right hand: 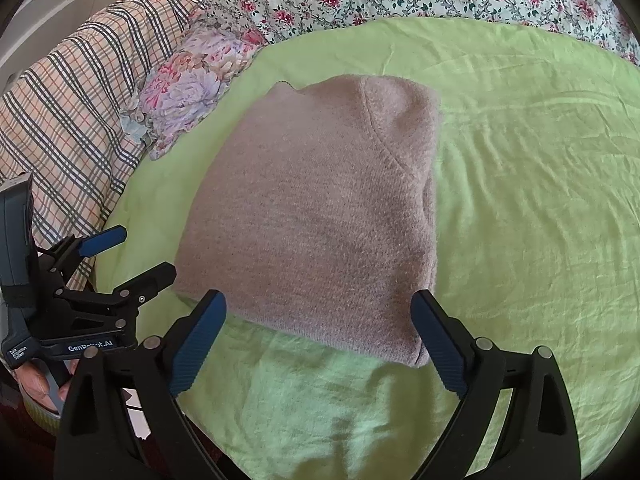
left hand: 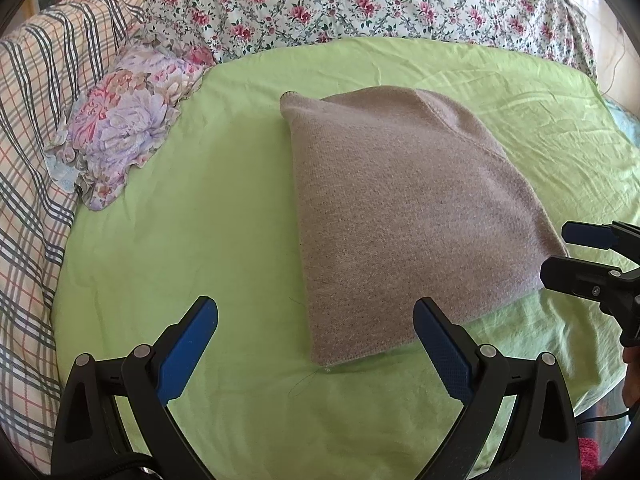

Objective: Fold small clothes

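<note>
A grey-brown knitted garment [left hand: 404, 208] lies folded into a compact block on the green sheet [left hand: 208, 216]; it also shows in the right wrist view [right hand: 316, 220]. My left gripper [left hand: 316, 320] is open and empty, just before the garment's near left corner. My right gripper [right hand: 320, 316] is open and empty, at the garment's near edge. The right gripper also shows at the right edge of the left wrist view [left hand: 560, 252], beside the garment's near right corner. The left gripper shows at the left of the right wrist view [right hand: 144, 252].
A checked quilt [left hand: 32, 128] lies along the left side. A floral cushion [left hand: 124, 120] sits between it and the green sheet. A flowered duvet [left hand: 360, 4] runs along the back. The bed's edge falls off at the near right [left hand: 600, 392].
</note>
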Demonstrator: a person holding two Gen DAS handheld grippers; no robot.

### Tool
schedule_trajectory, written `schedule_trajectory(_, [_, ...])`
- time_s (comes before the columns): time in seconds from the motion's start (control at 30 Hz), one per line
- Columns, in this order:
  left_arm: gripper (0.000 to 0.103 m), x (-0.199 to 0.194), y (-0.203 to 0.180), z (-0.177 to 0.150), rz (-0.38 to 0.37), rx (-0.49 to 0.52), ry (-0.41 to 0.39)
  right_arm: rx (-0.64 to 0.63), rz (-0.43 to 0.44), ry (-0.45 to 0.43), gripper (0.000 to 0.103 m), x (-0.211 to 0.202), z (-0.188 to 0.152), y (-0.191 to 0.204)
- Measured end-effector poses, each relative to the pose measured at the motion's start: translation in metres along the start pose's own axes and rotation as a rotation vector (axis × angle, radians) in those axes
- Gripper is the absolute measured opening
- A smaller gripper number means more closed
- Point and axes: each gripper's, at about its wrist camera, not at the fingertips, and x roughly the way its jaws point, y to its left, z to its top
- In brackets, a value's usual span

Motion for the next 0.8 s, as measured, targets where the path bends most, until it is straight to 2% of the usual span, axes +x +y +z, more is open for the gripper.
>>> schedule_trajectory(0.8, [0.099,-0.0022,-0.0021,0.0014,-0.008,-0.014,-0.003,-0.009,-0.026,-0.024,0.094,0.0038,0.0064,0.0073])
